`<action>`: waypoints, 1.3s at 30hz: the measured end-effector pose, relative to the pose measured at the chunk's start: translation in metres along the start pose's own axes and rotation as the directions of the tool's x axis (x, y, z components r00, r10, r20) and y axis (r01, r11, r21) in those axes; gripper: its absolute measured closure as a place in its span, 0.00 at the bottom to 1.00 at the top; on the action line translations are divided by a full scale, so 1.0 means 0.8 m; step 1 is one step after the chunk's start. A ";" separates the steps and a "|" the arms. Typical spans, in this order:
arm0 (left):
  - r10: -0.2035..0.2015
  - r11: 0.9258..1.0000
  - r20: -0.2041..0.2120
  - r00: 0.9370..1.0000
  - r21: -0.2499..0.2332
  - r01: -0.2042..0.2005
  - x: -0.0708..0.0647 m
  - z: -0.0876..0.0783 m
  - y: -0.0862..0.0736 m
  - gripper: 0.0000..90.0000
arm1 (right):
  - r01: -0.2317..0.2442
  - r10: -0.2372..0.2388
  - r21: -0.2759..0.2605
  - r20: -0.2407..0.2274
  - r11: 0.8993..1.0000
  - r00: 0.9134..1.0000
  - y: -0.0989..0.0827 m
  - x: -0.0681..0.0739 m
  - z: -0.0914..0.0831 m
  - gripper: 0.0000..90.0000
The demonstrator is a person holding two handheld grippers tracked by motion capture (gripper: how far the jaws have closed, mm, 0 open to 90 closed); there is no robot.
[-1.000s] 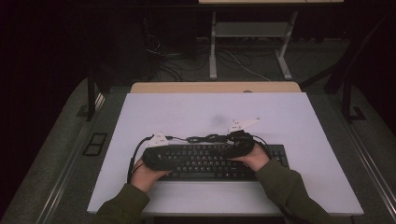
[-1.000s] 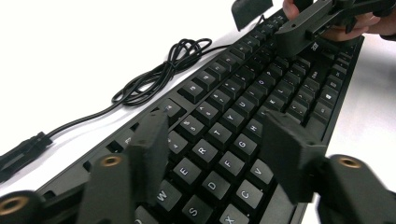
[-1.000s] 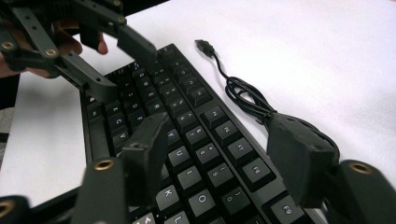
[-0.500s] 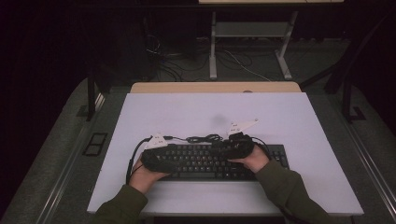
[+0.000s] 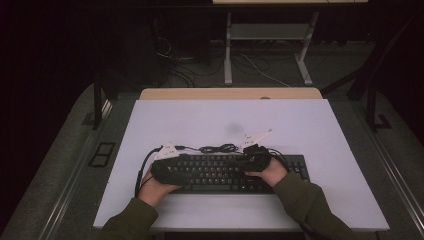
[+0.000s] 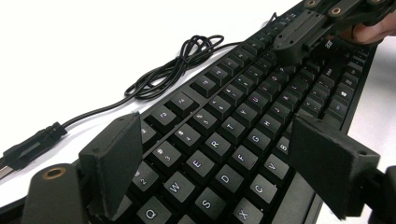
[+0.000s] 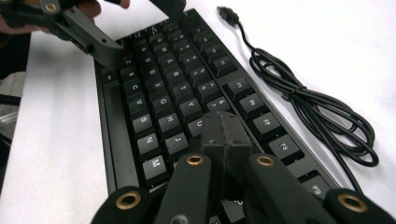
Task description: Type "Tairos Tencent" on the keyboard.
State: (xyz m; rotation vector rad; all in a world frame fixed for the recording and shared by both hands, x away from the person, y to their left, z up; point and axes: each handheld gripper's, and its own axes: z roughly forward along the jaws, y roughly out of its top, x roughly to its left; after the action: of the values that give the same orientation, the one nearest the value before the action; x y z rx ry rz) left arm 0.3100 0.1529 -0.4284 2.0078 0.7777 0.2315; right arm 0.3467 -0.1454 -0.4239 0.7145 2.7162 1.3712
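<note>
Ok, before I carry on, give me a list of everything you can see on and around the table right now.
keyboard: 1, black, near middle of the white table top, lengthwise across it.
cable: 1, black, bundled in loops just behind the keyboard, plug lying loose on the table.
table: 1, white top with a tan edge at the far side.
desk frame: 1, pale grey, on the floor beyond the table.
left gripper: 1, black, jaws open over the letter keys.
right gripper: 1, black, jaws shut together, tips down at the keys.
sleeves: 2, dark green, entering from the near edge.

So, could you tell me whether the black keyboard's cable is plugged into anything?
No, the black cable lies coiled, its plug free on the white table.
</note>
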 end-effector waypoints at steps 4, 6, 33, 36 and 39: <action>-0.003 1.000 0.000 1.000 0.000 0.003 0.000 0.000 0.000 0.19 | 0.002 -0.002 0.019 0.004 1.000 1.000 -0.002 -0.001 0.003 0.99; -0.003 1.000 0.000 1.000 0.000 0.003 0.000 0.000 0.000 0.19 | -0.005 0.005 0.023 0.011 1.000 1.000 -0.003 -0.001 0.005 0.99; 0.000 1.000 -0.005 1.000 0.002 0.000 0.001 -0.001 0.000 0.19 | 0.001 -0.003 0.072 0.027 0.997 1.000 -0.010 -0.003 0.012 0.99; 0.002 1.000 -0.005 1.000 0.001 -0.001 0.002 -0.001 0.000 0.19 | 0.001 -0.003 0.070 0.025 0.998 1.000 -0.009 -0.003 0.011 0.99; 0.002 1.000 -0.005 1.000 0.002 -0.002 0.002 -0.001 0.000 0.19 | 0.002 -0.004 0.067 0.025 0.998 1.000 -0.008 -0.002 0.010 0.99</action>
State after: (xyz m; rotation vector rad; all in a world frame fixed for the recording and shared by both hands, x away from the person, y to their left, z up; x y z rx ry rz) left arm 0.3107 0.1543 -0.4282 2.0107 0.7791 0.2376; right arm 0.3477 -0.1431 -0.4339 0.7267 2.7538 1.2673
